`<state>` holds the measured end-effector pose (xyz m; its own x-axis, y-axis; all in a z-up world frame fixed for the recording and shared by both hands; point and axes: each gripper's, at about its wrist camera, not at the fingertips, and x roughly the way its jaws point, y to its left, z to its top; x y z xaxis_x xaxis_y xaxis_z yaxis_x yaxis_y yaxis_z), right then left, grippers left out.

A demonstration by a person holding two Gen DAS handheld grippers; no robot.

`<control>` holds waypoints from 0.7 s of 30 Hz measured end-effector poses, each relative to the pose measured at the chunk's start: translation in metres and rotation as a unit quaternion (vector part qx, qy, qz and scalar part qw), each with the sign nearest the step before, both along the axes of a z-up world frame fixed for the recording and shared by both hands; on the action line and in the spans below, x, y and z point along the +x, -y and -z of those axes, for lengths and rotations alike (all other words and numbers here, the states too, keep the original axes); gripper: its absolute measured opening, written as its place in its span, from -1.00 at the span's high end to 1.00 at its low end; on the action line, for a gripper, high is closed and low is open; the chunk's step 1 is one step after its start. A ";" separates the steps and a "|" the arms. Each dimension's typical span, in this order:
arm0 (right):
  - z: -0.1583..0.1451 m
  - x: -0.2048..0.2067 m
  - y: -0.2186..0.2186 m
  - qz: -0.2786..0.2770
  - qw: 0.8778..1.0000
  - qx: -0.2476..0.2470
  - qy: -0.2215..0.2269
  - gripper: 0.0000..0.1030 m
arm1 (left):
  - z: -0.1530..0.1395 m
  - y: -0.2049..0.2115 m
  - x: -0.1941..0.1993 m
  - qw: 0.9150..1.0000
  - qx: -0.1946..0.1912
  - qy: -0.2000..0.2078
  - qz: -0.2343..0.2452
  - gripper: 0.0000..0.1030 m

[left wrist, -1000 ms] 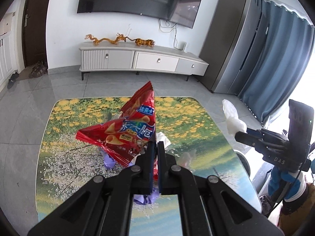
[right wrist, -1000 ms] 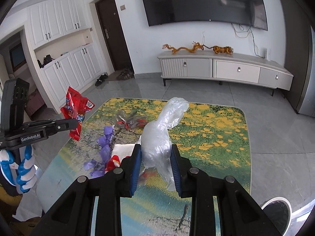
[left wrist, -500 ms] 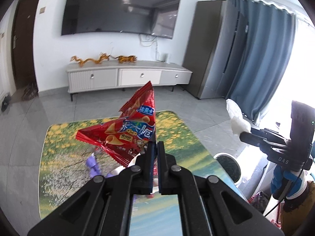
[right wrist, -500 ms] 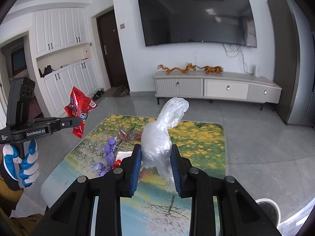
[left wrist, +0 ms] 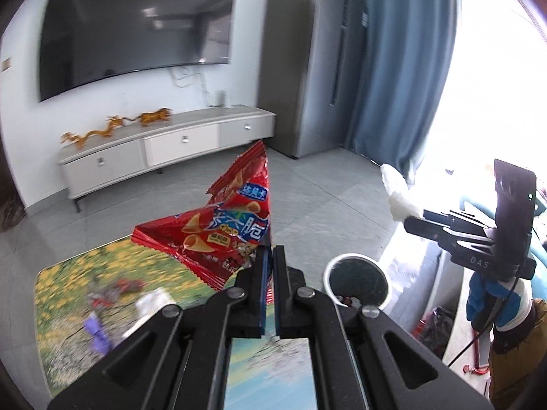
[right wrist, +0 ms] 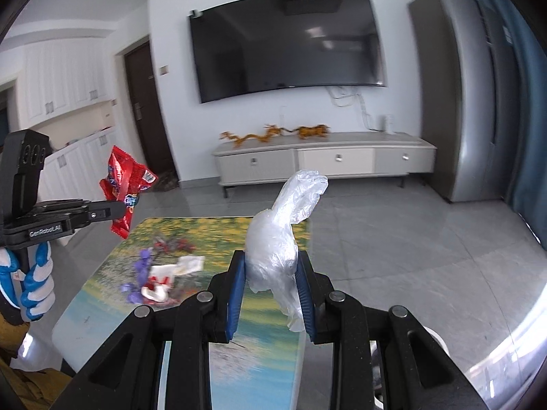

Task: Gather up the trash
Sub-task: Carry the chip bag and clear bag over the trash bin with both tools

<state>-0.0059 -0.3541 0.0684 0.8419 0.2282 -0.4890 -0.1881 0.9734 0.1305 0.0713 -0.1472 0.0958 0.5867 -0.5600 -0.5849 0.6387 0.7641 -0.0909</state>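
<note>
At the centre of the left wrist view, the left gripper (left wrist: 269,256) has its 2 fingers pressed almost together on the lower corner of a red chip bag (left wrist: 222,225), which stands up above the fingertips, clear of the table (left wrist: 68,273). Just right of the fingers, low in the frame, sits a round white-rimmed trash bin (left wrist: 357,282) with a dark inside, on the floor beside the table edge. On the table at the lower left lie blurred scraps: a purple wrapper (left wrist: 97,331), a white piece (left wrist: 152,302) and a dark red-tinged wrapper (left wrist: 116,288). At the right edge of this view, the right gripper (left wrist: 410,221) pinches a clear plastic bag (left wrist: 398,194), held by a hand in a blue and white glove (left wrist: 492,304).

Low in the centre of the right wrist view, the 2 blue pads (right wrist: 236,294) squeeze the crumpled plastic bag's middle, its top rising above them. At the left edge, the left gripper holds the chip bag above the table's corner. Behind both, a TV (right wrist: 287,44) hangs over a low white cabinet (right wrist: 324,162).
</note>
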 end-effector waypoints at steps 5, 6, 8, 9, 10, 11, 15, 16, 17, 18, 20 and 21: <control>0.017 -0.010 0.053 0.054 0.998 0.008 -0.020 0.47 | 0.012 0.065 0.004 0.998 0.015 -0.013 0.052 0.96; 0.021 -0.011 0.063 0.064 0.998 0.011 -0.025 0.47 | 0.016 0.081 0.005 0.998 0.018 -0.018 0.064 0.96; 0.031 -0.015 0.083 0.081 0.996 0.017 -0.036 0.47 | 0.026 0.117 0.005 0.995 0.024 -0.031 0.089 0.95; 0.038 -0.016 0.095 0.092 0.995 0.021 -0.044 0.47 | 0.031 0.130 0.005 0.994 0.027 -0.035 0.098 0.95; 0.044 -0.016 0.107 0.102 0.993 0.026 -0.051 0.47 | 0.036 0.143 0.005 0.993 0.031 -0.040 0.107 0.95; 0.050 -0.017 0.116 0.110 0.992 0.031 -0.058 0.47 | 0.044 0.163 0.006 0.991 0.038 -0.048 0.120 0.95; 0.080 -0.013 0.153 0.141 0.985 0.044 -0.094 0.47 | 0.068 0.217 0.007 0.984 0.058 -0.076 0.148 0.95; 0.088 -0.013 0.160 0.146 0.983 0.046 -0.101 0.47 | 0.074 0.228 0.009 0.983 0.062 -0.083 0.152 0.95; 0.095 -0.011 0.168 0.150 0.982 0.048 -0.108 0.47 | 0.083 0.244 0.012 0.981 0.068 -0.092 0.157 0.95; 0.106 -0.009 0.177 0.156 0.979 0.052 -0.118 0.47 | 0.088 0.254 0.013 0.980 0.070 -0.098 0.159 0.95; 0.118 -0.005 0.189 0.164 0.976 0.057 -0.131 0.47 | 0.103 0.276 0.018 0.977 0.077 -0.112 0.165 0.95; 0.126 -0.004 0.195 0.168 0.974 0.060 -0.139 0.47 | 0.109 0.287 0.022 0.975 0.079 -0.122 0.166 0.95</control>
